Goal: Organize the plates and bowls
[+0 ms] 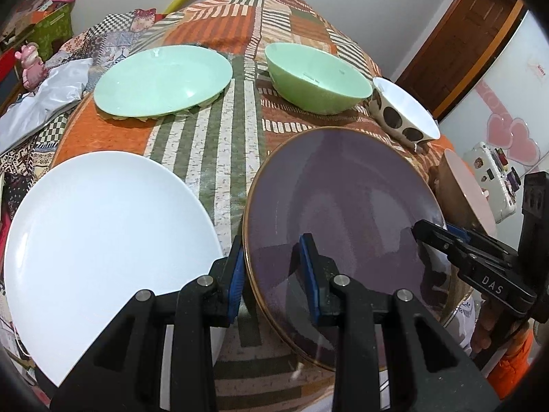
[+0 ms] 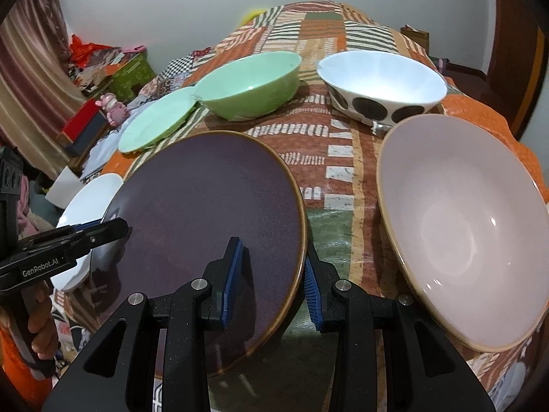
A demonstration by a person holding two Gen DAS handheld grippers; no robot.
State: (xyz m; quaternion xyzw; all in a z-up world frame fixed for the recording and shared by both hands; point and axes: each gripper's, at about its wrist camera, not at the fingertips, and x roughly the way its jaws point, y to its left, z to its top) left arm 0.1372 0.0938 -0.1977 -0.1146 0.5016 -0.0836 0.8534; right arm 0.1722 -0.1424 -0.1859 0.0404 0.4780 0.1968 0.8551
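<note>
The surface (image 1: 219, 130) wears a patchwork cloth in orange, green and white; a pale wall (image 2: 171, 7) stands behind. On it rest a white plate (image 1: 103, 226), a mint plate (image 1: 161, 80), and empty bowls: green bowl (image 1: 315, 79), spotted bowl (image 2: 381, 86), pink bowl (image 2: 470, 230). The purple plate (image 1: 343, 206) lies near the front, between white plate and pink bowl. Left gripper (image 1: 274, 281) and right gripper (image 2: 271, 285) fingers each straddle its rim, narrowly parted.

plain white wall (image 2: 171, 10), brown wooden door (image 1: 459, 31), striped curtain (image 2: 24, 79).
</note>
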